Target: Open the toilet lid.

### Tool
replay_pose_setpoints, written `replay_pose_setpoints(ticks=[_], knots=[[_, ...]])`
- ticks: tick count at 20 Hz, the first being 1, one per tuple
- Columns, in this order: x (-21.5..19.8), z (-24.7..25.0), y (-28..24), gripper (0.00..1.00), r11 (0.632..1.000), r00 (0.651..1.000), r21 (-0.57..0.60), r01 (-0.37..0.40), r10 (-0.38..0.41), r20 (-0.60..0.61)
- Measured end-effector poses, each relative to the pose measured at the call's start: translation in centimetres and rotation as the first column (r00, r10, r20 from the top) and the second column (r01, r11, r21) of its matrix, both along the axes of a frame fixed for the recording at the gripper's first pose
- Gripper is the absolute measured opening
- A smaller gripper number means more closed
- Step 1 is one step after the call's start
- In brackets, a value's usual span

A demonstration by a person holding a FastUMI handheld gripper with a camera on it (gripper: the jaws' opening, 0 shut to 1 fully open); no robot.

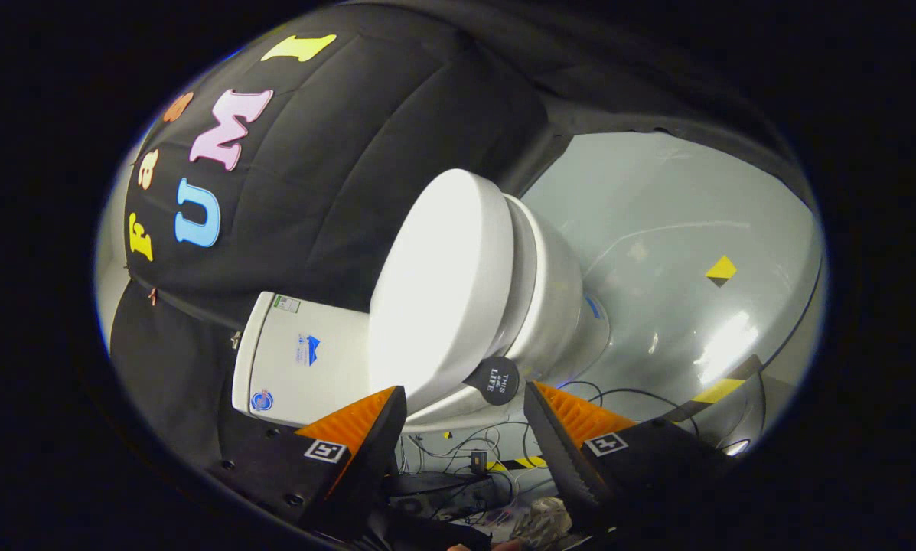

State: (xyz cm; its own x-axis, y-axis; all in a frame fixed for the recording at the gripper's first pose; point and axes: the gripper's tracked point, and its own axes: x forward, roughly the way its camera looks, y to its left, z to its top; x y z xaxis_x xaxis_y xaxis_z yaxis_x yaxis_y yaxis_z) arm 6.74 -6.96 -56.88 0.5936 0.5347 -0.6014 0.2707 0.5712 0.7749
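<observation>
Gripper (pixel 465 398) held rolled to one side, so the scene appears tilted. Fingers spread wide, nothing between them, no contact with any object. Toilet (pixel 549 306) just ahead of the fingertips. Toilet lid (pixel 442 283) down on the seat, its near edge just beyond the left fingertip. Round dark tab (pixel 497 379) on the lid edge, just ahead of the gap between the fingers. Tank (pixel 297 363) beyond the left finger. Cables (pixel 465 451) on the floor (pixel 672 229) under the gap.
</observation>
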Motion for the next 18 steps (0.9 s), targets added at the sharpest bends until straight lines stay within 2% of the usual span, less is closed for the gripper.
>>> replay_pose_setpoints(ticks=[5, 6, 8, 9, 10, 12, 14, 15, 16, 17, 18], knots=[[0.5, -2.5, 0.8, 0.95, 0.998, 0.999, 0.065, 0.024, -0.02, -0.049], [0.7, -2.7, 1.1, 0.89, 0.996, 0.998, 0.079, 0.028, -0.024, -0.053], [1.1, -2.9, 1.9, 0.89, 0.993, 0.998, 0.11, 0.034, -0.028, -0.063], [0.8, -3.2, 1.2, 0.72, 0.995, 0.995, 0.08, 0.053, -0.045, -0.089], [1.7, -3.7, 1.7, 0.55, 0.993, 0.994, 0.099, 0.067, -0.058, -0.089], [1.9, -4.1, 1.4, 0.44, 0.991, 0.991, 0.108, 0.082, -0.07, -0.115], [1.4, -4.6, 2.0, 0.42, 0.991, 0.987, 0.112, 0.077, -0.06, -0.148], [2.0, -5.1, 2.3, 0.41, 0.988, 0.985, 0.116, 0.1, -0.082, -0.152], [2.1, -5.4, 2.3, 0.17, 0.988, 0.987, 0.133, 0.085, -0.065, -0.147], [1.6, -4.5, 2.3, 0.17, 0.99, 0.99, 0.122, 0.07, -0.053, -0.131], [1.5, -3.5, 1.8, 0.17, 0.986, 0.991, 0.139, 0.087, -0.071, -0.116]])
